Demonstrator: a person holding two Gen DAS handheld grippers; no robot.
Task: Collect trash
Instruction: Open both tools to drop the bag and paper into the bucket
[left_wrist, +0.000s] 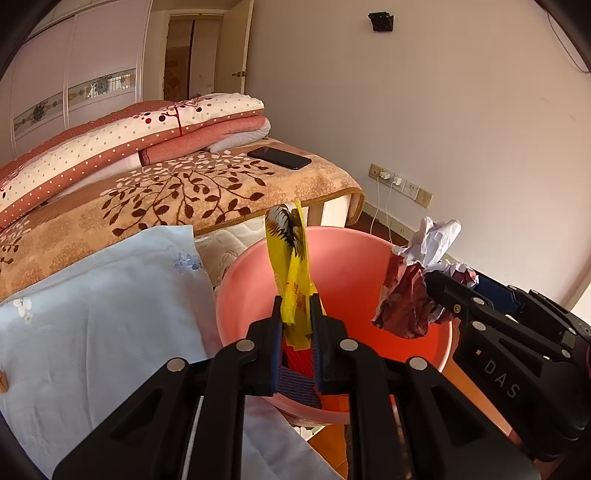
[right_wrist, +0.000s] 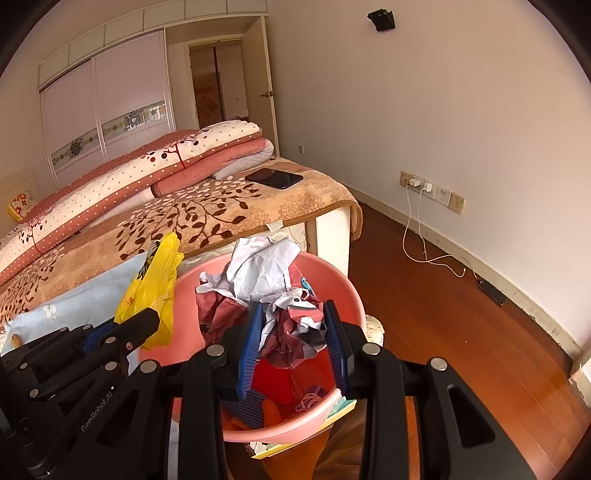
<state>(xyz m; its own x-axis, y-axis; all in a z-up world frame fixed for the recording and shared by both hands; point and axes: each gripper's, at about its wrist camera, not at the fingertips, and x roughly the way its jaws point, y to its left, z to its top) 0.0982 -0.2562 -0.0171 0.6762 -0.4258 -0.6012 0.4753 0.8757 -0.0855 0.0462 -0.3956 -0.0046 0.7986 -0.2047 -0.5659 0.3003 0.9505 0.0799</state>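
Both grippers hang over the pink basin (left_wrist: 343, 266), which stands just beside the foot corner of the bed (left_wrist: 207, 188), with a pale blue pillowcase (left_wrist: 96, 295) lying against its left rim. The left gripper (left_wrist: 295, 317) is clenched on a yellow plastic bag (left_wrist: 293, 266); the bag stands up between the jaws and a short tail droops below them, over the near part of the basin. The right gripper (right_wrist: 295, 332) is grasping a wad of crumpled paper (right_wrist: 266, 273), white on top and dark red beneath, and in the right wrist view the wad sits above the basin's middle, where red and purple scraps already lie on the bottom. Both pieces look ready to be let go into the basin, but several things could spoil that. The bag is light and limp, so it may cling to a jaw when released, or drift sideways and land on the pillowcase or the bed edge, since it hangs nearer the left rim. The paper wad is loose and bulky; part of it may snag on the jaws or spring apart and tumble over the right rim onto the wooden floor (right_wrist: 461, 332). The two grippers are close together, so a careless turn could knock one against the other or tip the basin.
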